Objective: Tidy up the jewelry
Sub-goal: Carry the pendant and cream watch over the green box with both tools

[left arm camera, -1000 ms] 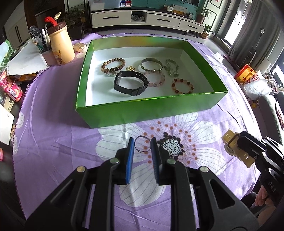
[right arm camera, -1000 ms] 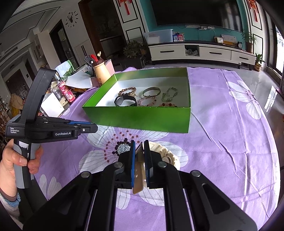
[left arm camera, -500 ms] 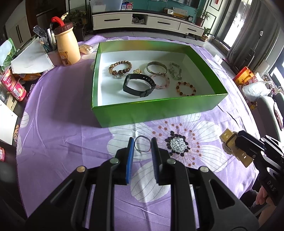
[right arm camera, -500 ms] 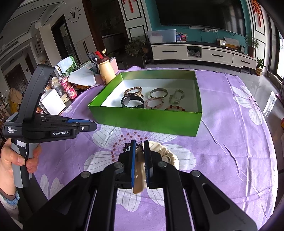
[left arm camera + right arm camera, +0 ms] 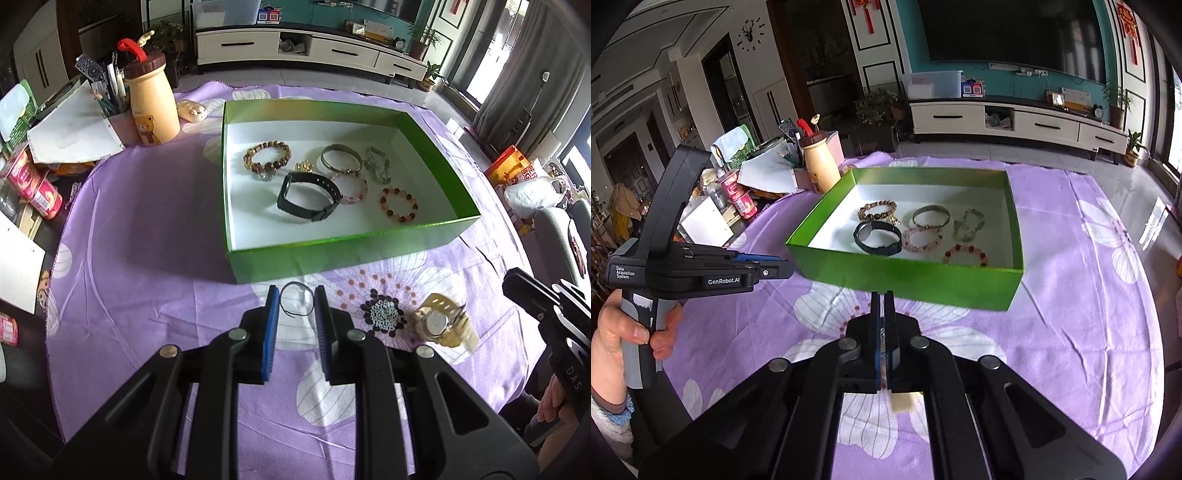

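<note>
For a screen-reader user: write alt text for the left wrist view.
The left hand-held gripper holds a thin black ring between its blue pads above a purple floral tablecloth. Beyond sits an open green box of bracelets; a gold watch lies to the right.

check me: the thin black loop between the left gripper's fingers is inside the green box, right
Not inside. In the left wrist view the thin black loop between the left gripper's fingers is outside the green box, just short of its near wall, over the purple cloth.
</note>
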### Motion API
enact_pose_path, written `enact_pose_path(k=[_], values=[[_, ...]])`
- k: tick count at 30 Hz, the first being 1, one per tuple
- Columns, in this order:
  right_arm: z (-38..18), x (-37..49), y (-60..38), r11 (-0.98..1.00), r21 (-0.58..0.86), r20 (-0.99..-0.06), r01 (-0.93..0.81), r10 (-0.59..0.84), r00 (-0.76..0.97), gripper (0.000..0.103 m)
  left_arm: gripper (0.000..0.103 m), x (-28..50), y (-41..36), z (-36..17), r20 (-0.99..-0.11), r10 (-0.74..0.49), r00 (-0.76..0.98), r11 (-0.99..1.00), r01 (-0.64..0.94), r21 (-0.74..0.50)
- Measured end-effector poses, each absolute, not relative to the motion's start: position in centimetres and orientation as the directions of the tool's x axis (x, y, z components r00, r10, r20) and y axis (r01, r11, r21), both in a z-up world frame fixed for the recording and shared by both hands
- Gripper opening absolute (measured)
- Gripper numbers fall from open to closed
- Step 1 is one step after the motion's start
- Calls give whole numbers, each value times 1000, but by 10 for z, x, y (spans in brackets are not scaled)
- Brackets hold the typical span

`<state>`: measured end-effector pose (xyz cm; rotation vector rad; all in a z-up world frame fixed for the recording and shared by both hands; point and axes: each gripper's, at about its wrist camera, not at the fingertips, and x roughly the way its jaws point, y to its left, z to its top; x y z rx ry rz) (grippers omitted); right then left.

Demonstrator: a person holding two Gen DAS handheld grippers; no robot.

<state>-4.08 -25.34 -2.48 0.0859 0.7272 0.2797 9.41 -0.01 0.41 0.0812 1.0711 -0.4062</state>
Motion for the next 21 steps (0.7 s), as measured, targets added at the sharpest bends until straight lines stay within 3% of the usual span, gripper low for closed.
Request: enact_pose_path(k=[5, 12, 17, 19, 21], values=[[-46, -26, -254, 957, 195, -727, -216, 289, 623, 2, 19, 97, -4, 0, -869, -299, 393, 917, 369, -149], [-80, -26, -277, 966, 225, -784, -123, 255, 566, 47, 19, 93, -14, -13, -878, -311, 363, 905, 397, -156], [-94, -20, -273, 968, 214, -804, -133, 251, 538, 47, 19, 91, -18, -17, -883, -311, 351, 901, 404, -157], [-97, -17, -264, 967, 196, -808, -161, 252, 532, 22, 19, 90, -20, -19, -887, -305, 347, 901, 407, -150], [-96, -17, -258, 969, 172, -809, -179, 242, 536, 22, 19, 90, -21, -21, -892, -298, 340, 901, 408, -145]])
